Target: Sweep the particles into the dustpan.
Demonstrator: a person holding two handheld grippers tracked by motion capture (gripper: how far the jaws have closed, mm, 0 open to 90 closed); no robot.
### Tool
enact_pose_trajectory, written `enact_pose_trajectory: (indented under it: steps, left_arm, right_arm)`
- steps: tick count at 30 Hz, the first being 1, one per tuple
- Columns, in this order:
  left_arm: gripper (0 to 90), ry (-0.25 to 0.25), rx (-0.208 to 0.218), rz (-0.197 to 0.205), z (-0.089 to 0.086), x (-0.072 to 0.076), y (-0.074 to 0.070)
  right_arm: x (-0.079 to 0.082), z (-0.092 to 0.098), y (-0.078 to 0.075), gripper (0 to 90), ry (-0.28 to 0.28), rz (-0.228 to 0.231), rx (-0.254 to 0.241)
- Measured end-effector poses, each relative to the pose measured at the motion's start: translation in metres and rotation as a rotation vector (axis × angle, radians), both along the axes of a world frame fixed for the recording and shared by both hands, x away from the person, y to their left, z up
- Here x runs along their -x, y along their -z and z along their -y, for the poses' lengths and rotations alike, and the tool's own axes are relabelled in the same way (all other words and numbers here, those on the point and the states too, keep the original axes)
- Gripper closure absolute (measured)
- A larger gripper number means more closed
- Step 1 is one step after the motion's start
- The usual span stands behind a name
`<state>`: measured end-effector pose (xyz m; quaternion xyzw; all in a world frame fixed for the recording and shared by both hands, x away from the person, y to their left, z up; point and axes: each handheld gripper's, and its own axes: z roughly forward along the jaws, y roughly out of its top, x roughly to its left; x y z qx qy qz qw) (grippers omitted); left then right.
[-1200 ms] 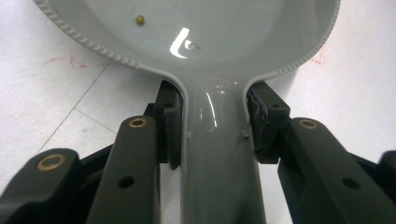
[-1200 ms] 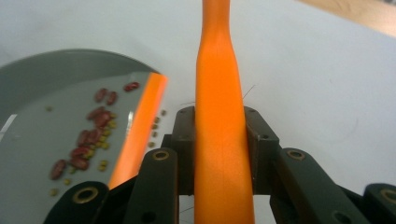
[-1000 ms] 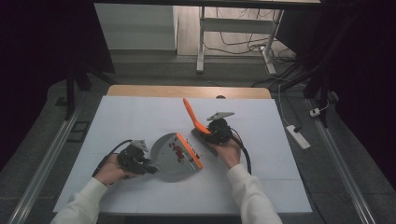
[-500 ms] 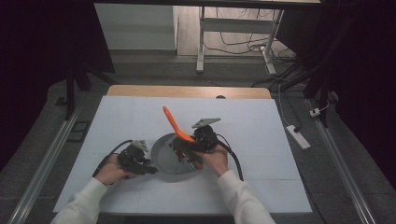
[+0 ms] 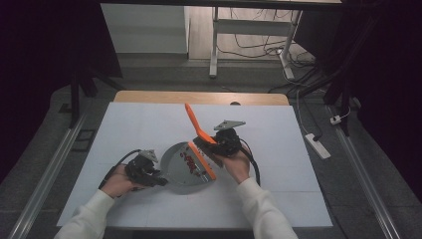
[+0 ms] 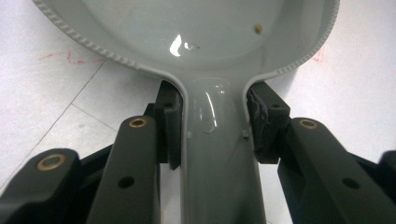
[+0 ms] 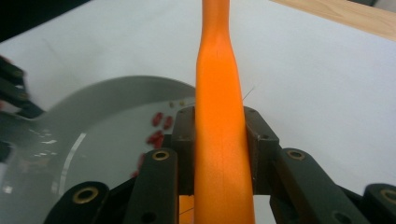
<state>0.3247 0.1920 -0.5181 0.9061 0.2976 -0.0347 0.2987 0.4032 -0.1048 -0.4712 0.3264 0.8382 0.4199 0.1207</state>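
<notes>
Over dustpan [image 5: 180, 169], brush [image 5: 200, 144] swung upright.

In the right gripper view the orange handle [image 7: 219, 93] runs off the top and bottom edges. The red bits [image 5: 190, 162] at the high view's centre are too small to identify. In the left gripper view the dustpan [image 6: 196, 28] is cut off at the top.

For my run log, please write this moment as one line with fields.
left gripper: shut on dustpan handle | right gripper: shut on orange brush | brush edge at dustpan | red bits inside
</notes>
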Motion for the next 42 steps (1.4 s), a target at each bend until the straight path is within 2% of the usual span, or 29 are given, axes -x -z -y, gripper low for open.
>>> enact_pose_trajectory:
  steps: [4,7,15,18,19,22,23,25,27,30,32,33,34,35,37,40,42]
  left_arm:
    - [61.9,-0.002,0.001,0.002,0.000,0.000,0.000]
    - [61.9,-0.003,0.001,0.003,0.000,0.001,0.001]
    - [61.9,-0.005,0.004,0.005,0.000,0.001,0.001]
    - [61.9,-0.006,0.002,0.005,0.001,0.001,0.001]
    - [61.9,-0.005,0.002,0.004,0.001,0.001,0.001]
    - [61.9,-0.005,0.001,0.004,0.001,0.001,0.001]
    - [61.9,-0.005,0.001,0.005,0.001,0.001,0.001]
    - [61.9,-0.004,0.000,0.004,0.001,0.001,0.001]
    - [61.9,-0.004,0.000,0.004,0.001,0.001,0.001]
    - [61.9,-0.004,0.001,0.005,0.001,0.001,0.001]
    - [61.9,-0.004,0.002,0.006,0.001,0.001,0.001]
    - [61.9,-0.004,0.002,0.007,0.000,0.001,0.001]
    - [61.9,-0.004,0.002,0.006,0.000,0.001,0.001]
    - [61.9,-0.005,0.004,0.008,0.000,0.002,0.001]
    - [61.9,-0.004,0.003,0.009,0.000,0.002,0.001]
    - [61.9,-0.004,0.004,0.008,-0.001,0.002,0.000]
    - [62.0,-0.007,0.004,0.017,-0.001,0.003,0.000]
  right_arm:
    - [-0.002,0.006,0.002,70.0,0.024,0.006,0.014]
    - [-0.009,0.010,0.006,70.0,0.051,0.003,0.047]
    - [-0.019,0.005,0.017,70.0,0.067,-0.018,0.074]
    - [-0.018,-0.003,0.020,70.0,0.048,-0.031,0.065]
    - [-0.014,-0.012,0.020,70.0,0.022,-0.033,0.069]
    - [-0.009,-0.020,0.021,70.0,-0.006,-0.043,0.063]
    - [-0.004,-0.023,0.021,69.9,-0.011,-0.021,0.083]
    - [-0.002,-0.024,0.021,70.0,-0.018,-0.022,0.081]
    - [0.002,-0.022,0.018,70.1,-0.045,-0.056,0.018]
    - [0.006,-0.025,0.016,70.0,-0.071,-0.075,0.005]
    - [0.010,-0.028,0.013,70.0,-0.110,-0.050,0.011]
    - [0.011,-0.027,0.010,70.0,-0.122,-0.031,-0.002]
    - [0.011,-0.023,0.002,70.0,-0.105,-0.010,-0.043]
    - [0.011,-0.023,0.002,70.0,-0.105,-0.010,-0.043]
    - [0.009,-0.014,-0.006,70.0,-0.070,0.014,-0.064]
    - [0.004,0.000,-0.012,70.0,-0.012,0.028,-0.078]
    - [0.000,0.009,-0.012,70.0,0.021,0.028,-0.058]
